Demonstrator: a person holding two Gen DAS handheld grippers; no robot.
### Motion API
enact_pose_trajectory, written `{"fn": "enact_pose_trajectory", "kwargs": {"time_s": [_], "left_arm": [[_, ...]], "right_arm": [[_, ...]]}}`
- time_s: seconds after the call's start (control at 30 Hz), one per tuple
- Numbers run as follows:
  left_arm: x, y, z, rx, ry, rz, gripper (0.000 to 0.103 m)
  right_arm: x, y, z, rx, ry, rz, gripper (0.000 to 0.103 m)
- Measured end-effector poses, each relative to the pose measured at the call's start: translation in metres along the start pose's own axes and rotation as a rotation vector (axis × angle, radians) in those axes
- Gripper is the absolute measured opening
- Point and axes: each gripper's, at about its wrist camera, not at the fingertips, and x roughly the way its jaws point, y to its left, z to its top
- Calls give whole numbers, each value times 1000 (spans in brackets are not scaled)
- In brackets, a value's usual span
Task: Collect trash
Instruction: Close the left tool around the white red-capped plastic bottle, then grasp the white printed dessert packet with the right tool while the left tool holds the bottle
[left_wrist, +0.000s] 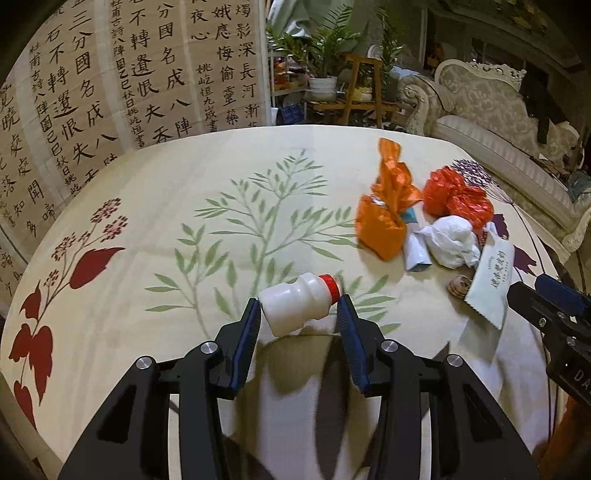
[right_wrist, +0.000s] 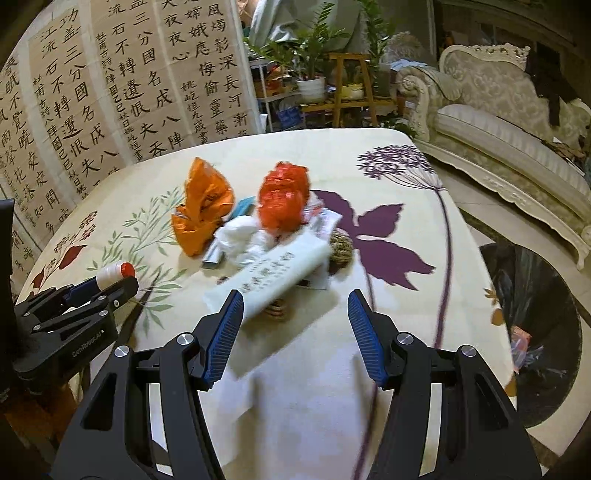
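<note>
Holding a small white bottle (left_wrist: 299, 304) tight in the left gripper (left_wrist: 301, 314); right gripper (right_wrist: 295, 312) open and empty near the table's (right_wrist: 388, 295) right edge.

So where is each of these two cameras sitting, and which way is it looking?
Left wrist: on the left gripper, looking down at the tablecloth; its fingers clamp a white bottle.
Right wrist: on the right gripper, facing the trash pile; its jaws are open.
Shared: orange bag, red bag, bottle.
</note>
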Motion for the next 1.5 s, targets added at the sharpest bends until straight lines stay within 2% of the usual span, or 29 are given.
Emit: {"fn": "enact_pose_trajectory", "kwargs": {"time_s": [0.17, 0.27, 0.43, 0.87, 1.2, 1.27, 1.33, 1.4, 1.5], "left_arm": [[1, 11, 1, -16, -1, 8, 43], [2, 15, -1, -21, -1, 5, 43], [2, 15, -1, -27, 0, -6, 43], [5, 1, 1, 1, 3, -35, 43], [6, -10, 3, 14, 6, -42, 43], [6, -9, 3, 14, 6, -42, 43], [6, -9, 3, 14, 6, -42, 43], [6, -9, 3, 14, 6, -42, 43], [6, -9, 3, 10, 6, -43, 43]], "right_arm": [[11, 10, 7, 19, 13, -7, 58], [20, 15, 8, 24, 31, -21, 64], [24, 17, 4, 2, 56, -46, 64], [7, -23, -9, 27, 67, -116, 64], [5, -23, 1, 41, 34, -76, 63], [8, -21, 5, 39, 30, -71, 62], [14, -20, 7, 35, 39, -67, 51], [19, -19, 7, 33, 51, -60, 49], [21, -18, 6, 27, 60, -46, 33]]}}
